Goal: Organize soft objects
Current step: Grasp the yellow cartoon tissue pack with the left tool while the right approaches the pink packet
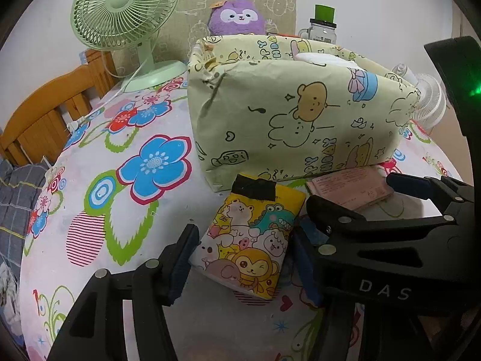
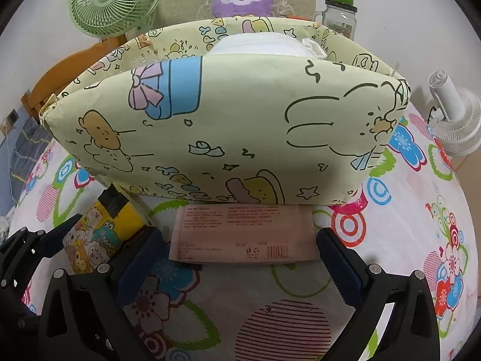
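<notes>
Green box walls off packs – fans beyond.

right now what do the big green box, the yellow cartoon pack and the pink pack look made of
Green box: seemingly a stiff box wrapped in matte printed paper; creases and folded corners show. Yellow cartoon pack: soft glossy plastic film, likely tissues; it has rounded, puffy edges, with black tape at its top. Pink pack: thin plastic wrap, slightly shiny, flat, printed with text and a barcode.

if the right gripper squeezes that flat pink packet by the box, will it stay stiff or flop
The pink packet looks thin and flat, so it would probably sag at its unsupported ends. Its printed wrapper looks smooth, perhaps slippery. It lies flat on the flowered cloth, so getting under an edge may be awkward.
</notes>
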### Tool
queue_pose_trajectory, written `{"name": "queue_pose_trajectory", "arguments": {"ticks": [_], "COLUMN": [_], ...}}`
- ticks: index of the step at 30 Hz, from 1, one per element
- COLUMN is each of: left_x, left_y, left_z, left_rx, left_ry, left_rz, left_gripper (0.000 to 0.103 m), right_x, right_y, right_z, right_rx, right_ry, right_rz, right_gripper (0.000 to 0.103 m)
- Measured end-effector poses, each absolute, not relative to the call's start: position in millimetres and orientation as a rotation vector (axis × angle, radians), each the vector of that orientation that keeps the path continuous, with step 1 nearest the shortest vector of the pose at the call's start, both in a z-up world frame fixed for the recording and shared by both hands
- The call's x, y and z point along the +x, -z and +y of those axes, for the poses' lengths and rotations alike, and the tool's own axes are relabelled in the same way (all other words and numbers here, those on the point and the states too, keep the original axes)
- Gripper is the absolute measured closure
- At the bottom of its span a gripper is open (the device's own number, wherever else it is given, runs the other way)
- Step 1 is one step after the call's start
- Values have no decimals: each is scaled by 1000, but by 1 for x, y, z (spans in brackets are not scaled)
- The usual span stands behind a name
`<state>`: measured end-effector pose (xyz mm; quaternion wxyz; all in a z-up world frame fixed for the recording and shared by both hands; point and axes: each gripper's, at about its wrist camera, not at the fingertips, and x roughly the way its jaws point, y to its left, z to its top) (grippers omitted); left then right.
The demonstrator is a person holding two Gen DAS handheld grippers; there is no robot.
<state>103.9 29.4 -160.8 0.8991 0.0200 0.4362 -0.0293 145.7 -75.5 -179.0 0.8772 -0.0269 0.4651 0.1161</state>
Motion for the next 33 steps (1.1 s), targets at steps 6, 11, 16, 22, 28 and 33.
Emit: {"name": "queue_pose_trajectory", "arguments": {"ticks": [6, 11, 16, 22, 28, 33], "left_x": [104, 103, 102, 100, 97, 96], "left_y": [161, 161, 160, 158, 155, 149], "left_z": [28, 23, 18, 13, 8, 6], "left_rx": [51, 65, 66, 63, 56, 51], "left_ry": [65, 76, 92, 104, 109, 107], "left_rz": [900, 898, 899, 898, 891, 882], "left_gripper": [39, 40, 41, 42, 43, 48], "right_x": [143, 137, 133, 130, 127, 125], "right_y": [179, 176, 174, 172, 168, 162], "right_z": [-78, -85, -89, -97, -104, -110], "right_rx": [-52, -49, -39, -17, 5, 3], "right_ry": [-246, -245, -244, -245, -239, -228], "right_rz": [958, 945, 938, 941, 938, 929], "right_gripper": [5, 15, 24, 24, 24, 44]}}
